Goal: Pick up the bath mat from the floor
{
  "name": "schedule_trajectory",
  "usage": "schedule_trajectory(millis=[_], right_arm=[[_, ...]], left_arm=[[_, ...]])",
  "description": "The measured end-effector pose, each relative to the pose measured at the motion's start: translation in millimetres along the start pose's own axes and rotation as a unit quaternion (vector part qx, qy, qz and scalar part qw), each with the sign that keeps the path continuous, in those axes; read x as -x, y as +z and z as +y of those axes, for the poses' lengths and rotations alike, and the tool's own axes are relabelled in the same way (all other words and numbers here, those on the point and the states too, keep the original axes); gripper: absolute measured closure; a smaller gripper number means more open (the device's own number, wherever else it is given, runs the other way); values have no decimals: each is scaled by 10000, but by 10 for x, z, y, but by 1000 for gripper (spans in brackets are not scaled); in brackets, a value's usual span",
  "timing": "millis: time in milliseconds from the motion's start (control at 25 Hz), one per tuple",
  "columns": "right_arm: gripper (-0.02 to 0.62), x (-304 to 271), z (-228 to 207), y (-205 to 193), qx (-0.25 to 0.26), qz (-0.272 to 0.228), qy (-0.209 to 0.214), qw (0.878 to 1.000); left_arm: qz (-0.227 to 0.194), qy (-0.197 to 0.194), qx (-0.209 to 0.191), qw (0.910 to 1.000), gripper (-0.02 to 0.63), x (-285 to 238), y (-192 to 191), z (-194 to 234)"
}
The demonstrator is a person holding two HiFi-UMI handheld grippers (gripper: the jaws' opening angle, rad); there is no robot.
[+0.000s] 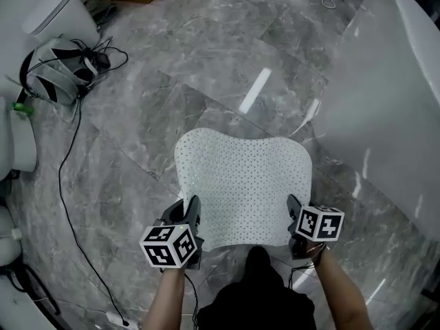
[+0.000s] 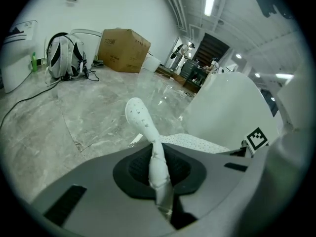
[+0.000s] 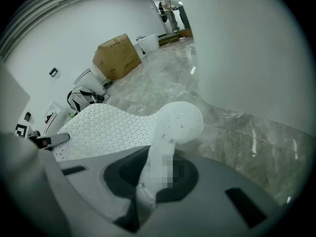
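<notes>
The left claw [image 1: 192, 215] and the right claw [image 1: 294, 220] are each clenching one near corner of the bath mat [image 1: 240, 181]. The mat is extending forward from both claws above the floor [image 1: 158, 95], with its near edge spanning between them.

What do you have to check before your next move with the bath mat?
1. Left claw pinching a near corner of the bath mat: ok.
2. Right claw pinching the other near corner: ok.
3. Mat spread out between the two claws, not bunched up: ok.
4. Black cable on the floor well apart from the mat: ok.
5. Far edge of the mat off the floor: cannot tell.
</notes>
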State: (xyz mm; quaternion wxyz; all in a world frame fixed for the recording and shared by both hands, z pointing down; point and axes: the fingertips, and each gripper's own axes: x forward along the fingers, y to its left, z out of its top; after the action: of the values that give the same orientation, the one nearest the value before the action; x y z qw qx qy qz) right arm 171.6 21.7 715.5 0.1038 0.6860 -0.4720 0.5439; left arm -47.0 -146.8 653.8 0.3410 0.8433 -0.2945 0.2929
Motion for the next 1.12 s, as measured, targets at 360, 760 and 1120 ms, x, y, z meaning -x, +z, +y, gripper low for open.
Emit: schedule_trajectory(millis=[360,760,1120], right_arm=[[566,1019,778,375,585,282,270,9975],[566,2229,1371,916,567,172,509,9969],[566,3256,1736,1495,483,16,636,9968]], left_arm=[[29,209,450,9988,581,966,509,-504],[-93,322,418,9986,581,2067,1313,-1113],[-235,418,477,9977,581,2797,2069,-1669]])
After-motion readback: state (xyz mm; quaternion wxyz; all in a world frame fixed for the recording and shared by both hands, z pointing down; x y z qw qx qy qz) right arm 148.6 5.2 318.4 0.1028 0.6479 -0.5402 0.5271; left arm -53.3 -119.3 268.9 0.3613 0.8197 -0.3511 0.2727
